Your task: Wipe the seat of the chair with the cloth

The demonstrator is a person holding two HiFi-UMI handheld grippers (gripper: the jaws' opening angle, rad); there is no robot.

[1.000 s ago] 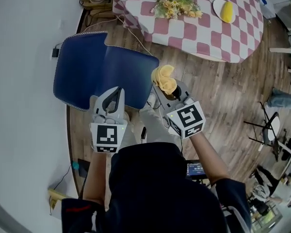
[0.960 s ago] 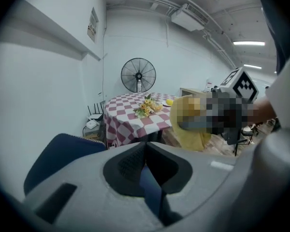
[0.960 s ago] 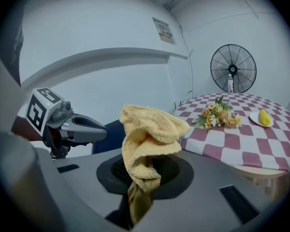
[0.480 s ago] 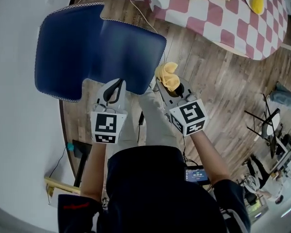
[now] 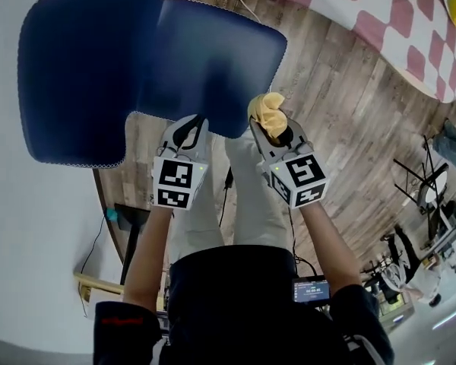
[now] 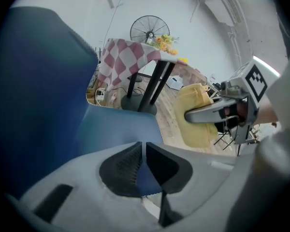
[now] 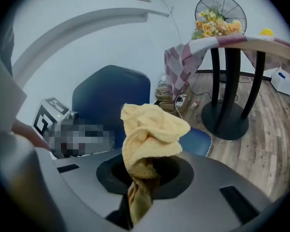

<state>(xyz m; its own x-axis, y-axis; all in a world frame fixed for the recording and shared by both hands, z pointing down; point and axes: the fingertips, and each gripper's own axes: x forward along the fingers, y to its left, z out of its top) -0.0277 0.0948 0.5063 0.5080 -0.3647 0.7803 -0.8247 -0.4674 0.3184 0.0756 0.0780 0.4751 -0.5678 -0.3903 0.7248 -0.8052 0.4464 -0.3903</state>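
Observation:
The blue chair stands before me, its seat (image 5: 213, 52) to the right of its backrest (image 5: 68, 74). My right gripper (image 5: 272, 124) is shut on a bunched yellow cloth (image 5: 269, 111), which hangs just off the seat's near right corner. In the right gripper view the cloth (image 7: 152, 134) stands up out of the jaws and hides the fingertips. My left gripper (image 5: 191, 125) is shut and holds nothing, its tips at the seat's front edge. In the left gripper view the closed jaws (image 6: 144, 149) point over the seat (image 6: 121, 124), with the cloth (image 6: 195, 115) to the right.
A round table with a red-and-white checked cloth (image 5: 365, 14) stands beyond the chair on a dark pedestal base (image 7: 227, 117). Flowers (image 7: 215, 25) sit on it and a fan (image 6: 149, 29) stands behind. Cables lie on the wood floor (image 5: 342, 128). A white wall (image 5: 15, 226) runs at the left.
Both grippers have come closer to the chair, which now fills more of the head view. The right gripper still holds the cloth and the left one stays shut.

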